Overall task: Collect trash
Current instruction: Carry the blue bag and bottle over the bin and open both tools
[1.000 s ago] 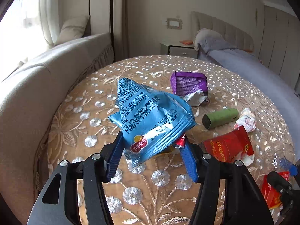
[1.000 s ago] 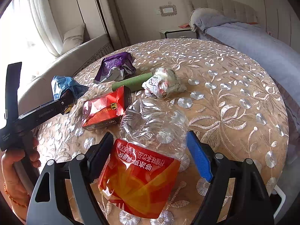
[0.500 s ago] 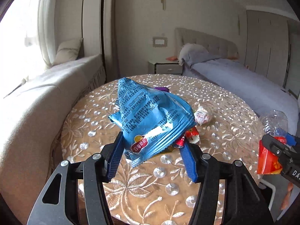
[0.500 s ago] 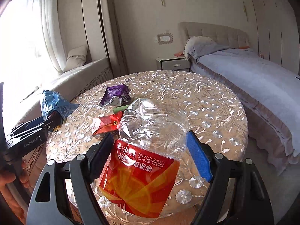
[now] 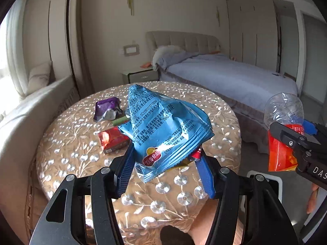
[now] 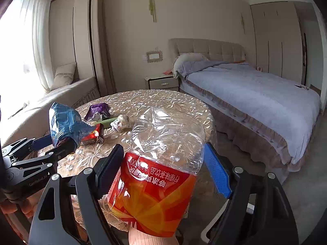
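The left gripper [image 5: 165,169] clamps a crinkled blue foil snack bag [image 5: 163,126] at centre frame, raised above the round table with the gold embroidered cloth [image 5: 220,110]. The right gripper [image 6: 163,173] pinches a crushed clear plastic bottle with a red-orange label [image 6: 159,171], held off the table's near edge, lower centre. On the cloth, left of centre, lie a purple wrapper [image 5: 107,109], a green tube [image 5: 120,120], a red packet [image 5: 113,139] and a crumpled white wrapper [image 6: 121,122]. A grey-covered bed [image 6: 255,98] fills the right side.
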Tool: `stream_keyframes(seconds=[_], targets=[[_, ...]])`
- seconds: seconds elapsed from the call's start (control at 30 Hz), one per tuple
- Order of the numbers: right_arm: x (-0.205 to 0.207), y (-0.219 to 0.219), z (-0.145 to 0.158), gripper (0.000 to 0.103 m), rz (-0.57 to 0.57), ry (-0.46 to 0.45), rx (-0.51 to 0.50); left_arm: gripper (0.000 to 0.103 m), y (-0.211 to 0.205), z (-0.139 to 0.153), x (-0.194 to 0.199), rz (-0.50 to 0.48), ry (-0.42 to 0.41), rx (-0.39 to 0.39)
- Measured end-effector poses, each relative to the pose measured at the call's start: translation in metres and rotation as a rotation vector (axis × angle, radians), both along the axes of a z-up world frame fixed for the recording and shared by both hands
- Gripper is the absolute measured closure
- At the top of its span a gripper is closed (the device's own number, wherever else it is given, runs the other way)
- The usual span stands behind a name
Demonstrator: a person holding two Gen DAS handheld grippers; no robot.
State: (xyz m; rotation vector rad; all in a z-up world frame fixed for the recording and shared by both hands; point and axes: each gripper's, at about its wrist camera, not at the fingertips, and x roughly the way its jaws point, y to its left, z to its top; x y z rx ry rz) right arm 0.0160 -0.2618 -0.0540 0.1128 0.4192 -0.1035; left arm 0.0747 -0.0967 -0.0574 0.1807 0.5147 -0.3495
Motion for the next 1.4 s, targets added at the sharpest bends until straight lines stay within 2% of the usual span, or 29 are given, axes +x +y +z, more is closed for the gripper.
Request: stream_keyframes(seconds=[0.33,0.67,0.97,1.23,1.4], targets=[[-0.035,-0.050,-0.010,0.023,-0.133,0.006,-0.010,0.047,-0.070,-0.016,-0.025,-0.164,0.008,0.071],[-0.063,-0.100,-0.037,0.023,-0.256,0.079,-0.001,0.047,-0.142,-0.051,-0.035,-0.318,0.063,0.160],[-0.070,-0.130,-0.068,0.023,-0.286,0.149,-0.019,0.047,-0.196,-0.085,-0.041,-0.427,0.114,0.252],[-0.063,-0.155,-0.116,0.023,-0.269,0.278,-0.068,0.047,-0.241,-0.139,-0.038,-0.542,0.221,0.357],[-0.057,-0.178,-0.158,0.023,-0.234,0.382,-0.021,0.047,-0.267,-0.185,-0.031,-0.611,0.333,0.430]])
